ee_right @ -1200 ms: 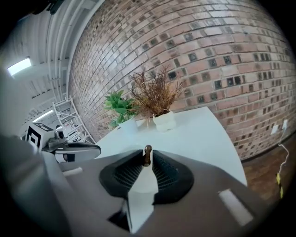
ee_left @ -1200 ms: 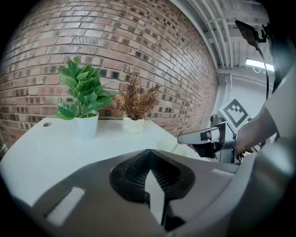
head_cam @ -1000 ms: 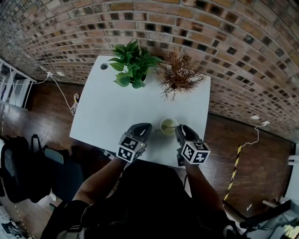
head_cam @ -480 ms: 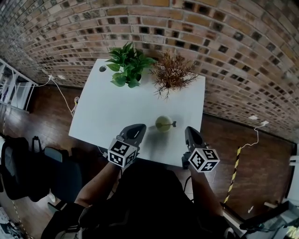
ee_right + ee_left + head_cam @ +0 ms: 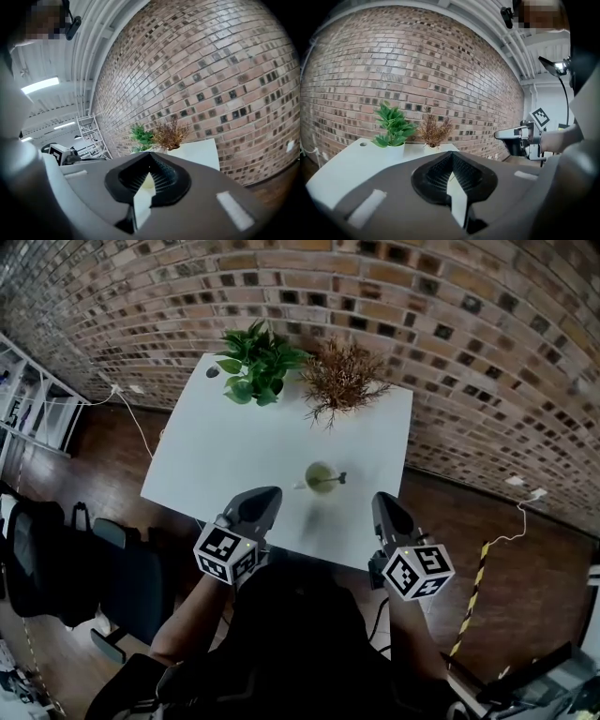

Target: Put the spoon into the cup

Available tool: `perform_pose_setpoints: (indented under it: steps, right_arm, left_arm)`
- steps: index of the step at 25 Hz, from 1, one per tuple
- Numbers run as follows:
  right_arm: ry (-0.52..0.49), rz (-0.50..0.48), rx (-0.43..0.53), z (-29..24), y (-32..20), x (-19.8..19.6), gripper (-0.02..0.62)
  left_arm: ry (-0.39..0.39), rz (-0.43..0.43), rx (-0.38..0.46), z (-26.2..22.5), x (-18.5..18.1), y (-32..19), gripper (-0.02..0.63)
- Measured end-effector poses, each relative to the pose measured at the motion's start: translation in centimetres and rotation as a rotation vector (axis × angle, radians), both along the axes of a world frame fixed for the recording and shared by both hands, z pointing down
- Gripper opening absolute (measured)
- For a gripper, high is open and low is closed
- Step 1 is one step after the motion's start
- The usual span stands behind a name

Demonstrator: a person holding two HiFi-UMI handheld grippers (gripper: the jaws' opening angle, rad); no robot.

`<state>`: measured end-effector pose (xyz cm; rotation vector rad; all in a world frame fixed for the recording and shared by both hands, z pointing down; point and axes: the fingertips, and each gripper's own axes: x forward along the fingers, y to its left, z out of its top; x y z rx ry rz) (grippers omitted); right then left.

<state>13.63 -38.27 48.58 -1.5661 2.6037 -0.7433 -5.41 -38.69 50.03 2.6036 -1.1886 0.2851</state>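
Even bright indoor light, strong fisheye bending at edges, dark vignetted corners, sharp focus

Table (image 5: 234, 456): we see plain white.
Cup (image 5: 321, 476): we see pale yellow-green.
Leafy plant (image 5: 255, 360): bright green.
Dry plant (image 5: 339, 379): rusty brown.
Wall (image 5: 450, 324): red-brown bricks, with dark ones dotted about.
Floor (image 5: 94, 442): dark brown wood.
Left gripper (image 5: 261, 495) and right gripper (image 5: 384, 502): we see dark grey, with black and white square marks.

A loft-like lab or office is showing: a brick wall (image 5: 469, 315) is running behind the white table (image 5: 234, 456), a cable (image 5: 133, 415) is trailing over wooden floor (image 5: 84, 474), and scaffolding (image 5: 91, 133) is standing under ceiling strip lights (image 5: 40, 85).
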Motion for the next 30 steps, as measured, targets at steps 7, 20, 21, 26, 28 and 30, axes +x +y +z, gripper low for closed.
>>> perform_pose_setpoints:
  steps: [7,20,21,26,28,30]
  right_arm:
    - [-0.006,0.020,0.032,-1.6,2.8,-0.3,0.006]
    - [0.039,0.122,0.093,-4.8,12.8,-5.3,0.006]
    - [0.042,0.133,0.094,-5.0,13.8,-5.5,0.006]
    - [0.053,0.180,0.103,-5.9,18.5,-6.8,0.006]
    - [0.069,0.192,0.108,-6.2,19.9,-7.3,0.006]
    - [0.099,0.195,0.117,-6.2,21.3,-7.4,0.006]
  left_arm:
    - [0.029,0.046,0.044,-2.5,0.3,4.4,-0.006]
    - [0.061,0.130,0.072,-3.9,-5.8,12.7,-0.006]
    - [0.056,0.149,0.079,-3.9,-5.9,13.5,-0.006]
    - [0.026,0.250,0.104,-3.1,-5.6,17.4,-0.006]
    - [0.053,0.269,0.103,-3.3,-5.6,18.5,-0.006]
    - [0.075,0.283,0.104,-3.5,-5.6,19.7,-0.006]
